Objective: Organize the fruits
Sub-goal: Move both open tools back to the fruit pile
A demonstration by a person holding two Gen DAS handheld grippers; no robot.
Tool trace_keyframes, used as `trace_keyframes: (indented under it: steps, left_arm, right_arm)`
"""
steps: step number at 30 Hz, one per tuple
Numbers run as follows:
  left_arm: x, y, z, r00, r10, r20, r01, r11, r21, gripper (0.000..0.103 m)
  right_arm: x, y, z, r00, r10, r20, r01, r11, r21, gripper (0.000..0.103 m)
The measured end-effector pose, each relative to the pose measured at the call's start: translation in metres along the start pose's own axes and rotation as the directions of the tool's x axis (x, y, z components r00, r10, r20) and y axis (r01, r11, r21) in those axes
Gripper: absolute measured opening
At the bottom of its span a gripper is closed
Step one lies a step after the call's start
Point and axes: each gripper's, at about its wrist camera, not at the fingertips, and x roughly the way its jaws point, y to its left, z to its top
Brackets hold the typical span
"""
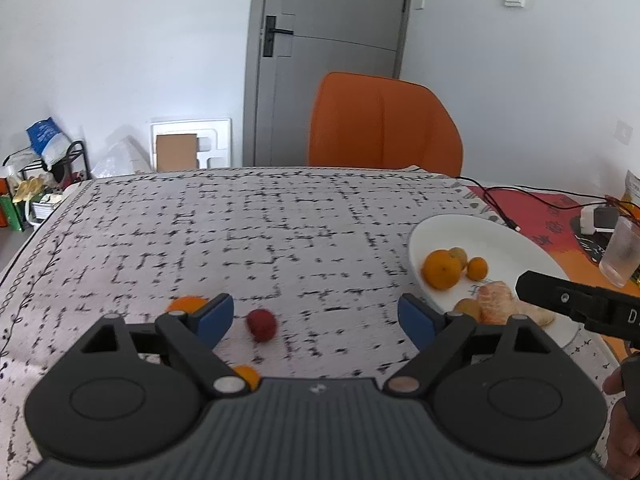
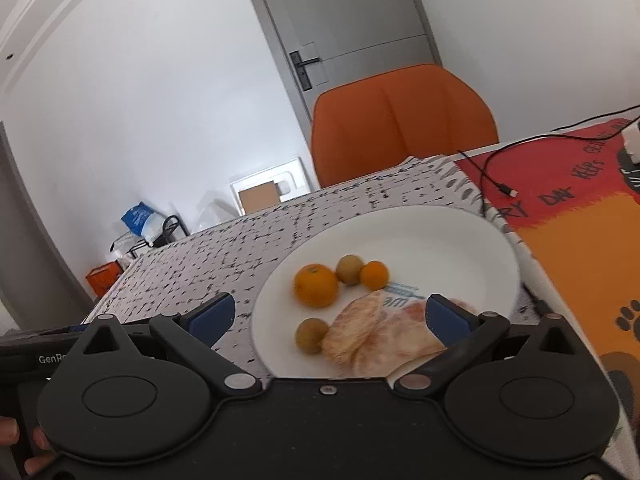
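Your left gripper [image 1: 316,316] stands with its jaws spread wide and nothing between the pads. Your right gripper [image 2: 330,316] is likewise released and holds nothing.

Nearest your left gripper, three fruits lie loose on the tablecloth [image 1: 256,224]: a small orange [image 1: 247,375] close under the left finger, a red fruit [image 1: 262,325] between the fingers, and another orange [image 1: 187,304] partly hidden behind the left pad.

The white plate [image 2: 440,232] sits to the right of them. It holds peeled citrus pieces [image 2: 360,336] at the near side with a small brownish fruit [image 2: 311,335] touching them; behind these lie a large orange [image 2: 316,285], a second brownish fruit [image 2: 349,269] and a small orange fruit [image 2: 374,275], close together.

Right of the plate lies a red and orange mat [image 2: 568,216] with a cable [image 2: 486,168] across it. A plastic cup [image 1: 621,250] stands near the plate. Beyond the table stand an orange chair [image 1: 382,124] and a grey door [image 1: 328,40].
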Motion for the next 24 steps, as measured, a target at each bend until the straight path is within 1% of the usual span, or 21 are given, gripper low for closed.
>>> trace_keyframes:
  steps: [6, 11, 20, 22, 24]
  left_arm:
    - [-0.008, 0.021, -0.009, 1.0, 0.024, 0.005, -0.024, 0.999, -0.032, 0.088]
    - [-0.011, 0.038, -0.017, 1.0, 0.031, -0.001, -0.031, 0.998, -0.061, 0.088]
    - [-0.015, 0.063, -0.028, 0.999, 0.035, -0.004, -0.035, 0.995, -0.09, 0.088]
    - [-0.016, 0.068, -0.03, 0.999, 0.037, 0.006, -0.036, 0.994, -0.1, 0.088]
    - [-0.016, 0.074, -0.032, 0.999, 0.039, 0.011, -0.037, 0.992, -0.117, 0.084]
  right_arm:
    - [0.005, 0.019, -0.005, 0.999, 0.023, -0.022, -0.024, 0.999, -0.034, 0.103]
    - [0.01, 0.037, -0.01, 0.995, 0.074, -0.064, -0.078, 0.995, -0.055, 0.103]
    - [0.015, 0.066, -0.017, 0.992, 0.093, -0.081, -0.101, 0.99, -0.103, 0.103]
    - [0.017, 0.07, -0.017, 0.992, 0.096, -0.082, -0.105, 0.988, -0.113, 0.103]
    - [0.018, 0.075, -0.018, 0.992, 0.099, -0.083, -0.109, 0.986, -0.123, 0.103]
